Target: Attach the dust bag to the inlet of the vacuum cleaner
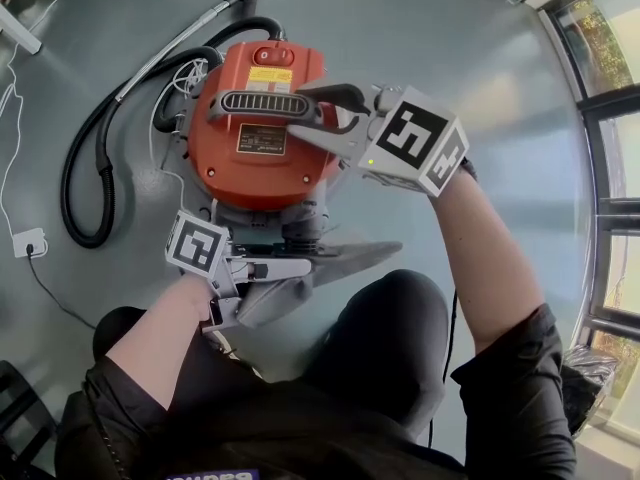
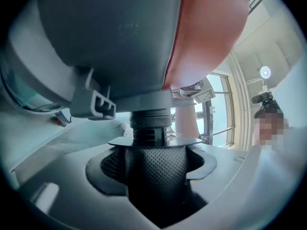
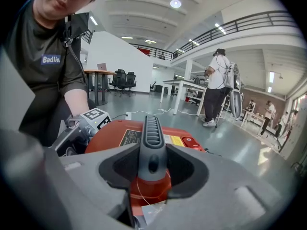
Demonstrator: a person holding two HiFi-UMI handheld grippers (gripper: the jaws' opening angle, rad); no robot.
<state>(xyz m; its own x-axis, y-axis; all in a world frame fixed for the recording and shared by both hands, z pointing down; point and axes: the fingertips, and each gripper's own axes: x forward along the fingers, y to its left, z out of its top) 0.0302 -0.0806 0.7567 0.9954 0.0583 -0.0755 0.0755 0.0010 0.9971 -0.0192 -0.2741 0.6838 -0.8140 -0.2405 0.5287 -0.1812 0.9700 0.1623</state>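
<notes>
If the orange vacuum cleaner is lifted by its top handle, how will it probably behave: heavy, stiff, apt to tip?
Probably heavy: the vacuum cleaner has a bulky hard body. The ribbed handle, clamped by the right gripper, looks rigid, so it should not flex. The hose lies curved on the floor beside it and may drag, tilting it.

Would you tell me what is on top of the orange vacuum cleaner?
A grey ribbed handle, its end clamped in the right gripper, plus a red switch and labels; the gripper covers that end.
</notes>
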